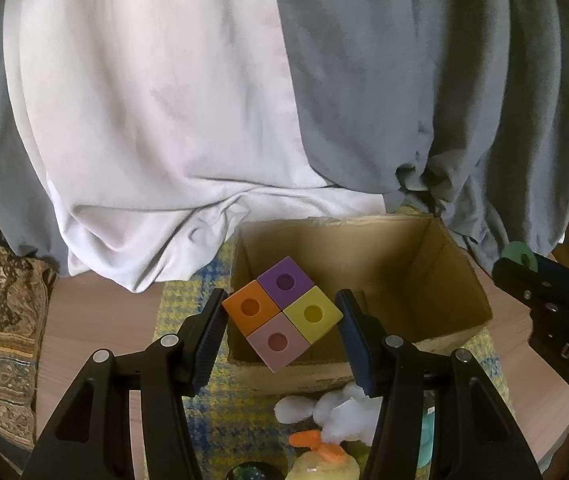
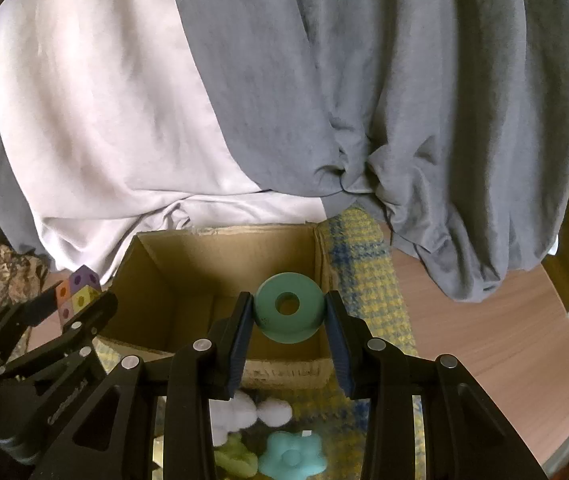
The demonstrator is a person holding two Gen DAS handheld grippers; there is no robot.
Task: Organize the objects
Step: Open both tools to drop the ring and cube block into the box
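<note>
Left gripper [image 1: 282, 320] clamps 4-colour block [image 1: 283, 313]; right gripper [image 2: 288, 322] clamps green ring [image 2: 289, 308] over box [image 2: 284, 372].

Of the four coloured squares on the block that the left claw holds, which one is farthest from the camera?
The purple square, at the far corner, next to the orange and yellow squares, opposite the pink one.

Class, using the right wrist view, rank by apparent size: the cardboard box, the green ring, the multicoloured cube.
1. cardboard box
2. green ring, though it is nearer the camera
3. multicoloured cube, farther off, so true size is unsure
</note>
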